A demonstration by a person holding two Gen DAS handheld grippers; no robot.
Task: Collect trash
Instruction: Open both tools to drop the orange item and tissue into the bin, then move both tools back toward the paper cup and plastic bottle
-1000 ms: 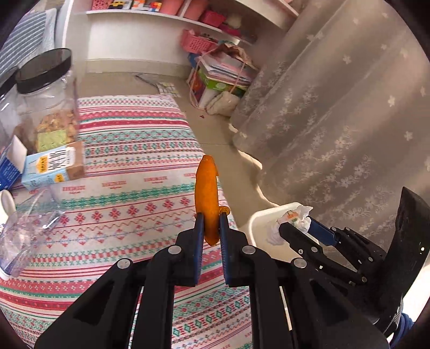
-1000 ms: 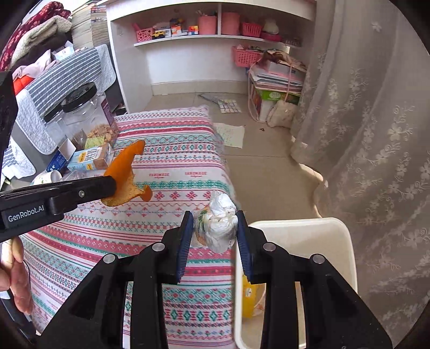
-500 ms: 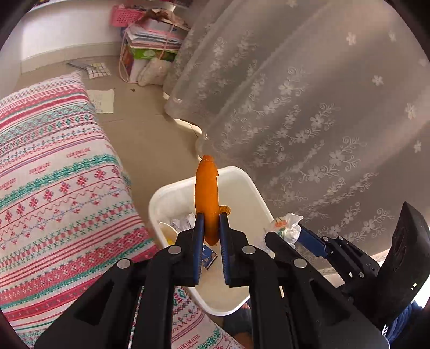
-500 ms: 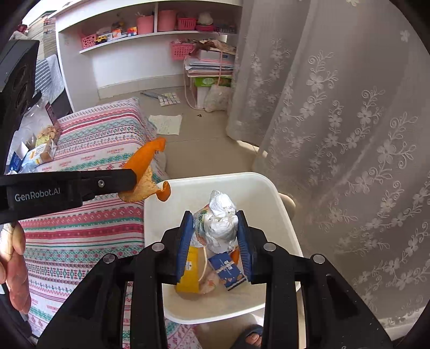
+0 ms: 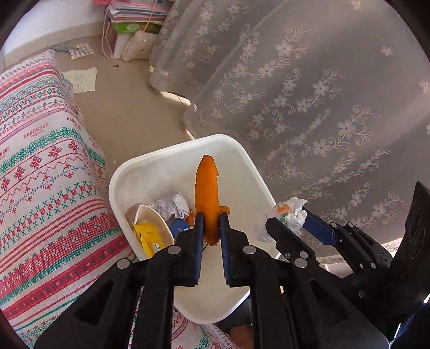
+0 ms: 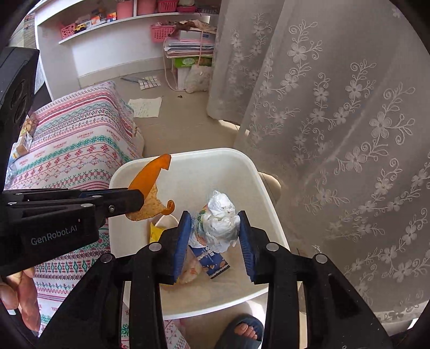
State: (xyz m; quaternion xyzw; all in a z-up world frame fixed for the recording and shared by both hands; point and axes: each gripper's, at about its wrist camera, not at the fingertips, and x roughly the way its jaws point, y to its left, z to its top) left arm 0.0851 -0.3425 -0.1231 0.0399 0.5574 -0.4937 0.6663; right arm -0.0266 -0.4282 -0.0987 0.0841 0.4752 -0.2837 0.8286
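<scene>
My left gripper (image 5: 210,228) is shut on an orange peel (image 5: 206,188) and holds it over the white trash bin (image 5: 150,166). It shows from the side in the right wrist view (image 6: 134,198), with the peel (image 6: 146,185) above the bin (image 6: 258,188). My right gripper (image 6: 215,228) is shut on a crumpled white wrapper (image 6: 219,222), also over the bin; it shows in the left wrist view (image 5: 289,214) at the bin's right rim. The bin holds a crumpled tissue (image 5: 173,205), a yellow packet (image 5: 150,237) and a blue carton (image 6: 212,261).
The table with a striped patterned cloth (image 5: 40,174) stands left of the bin. A lace curtain (image 5: 322,94) hangs right behind it. Papers (image 6: 145,107) lie on the floor. A sandalled foot (image 6: 243,328) is beside the bin. Shelves (image 6: 121,18) stand at the back.
Both grippers swung right from above the table to over the bin, carrying the peel and the wrapper. The bin now fills the middle of both views.
</scene>
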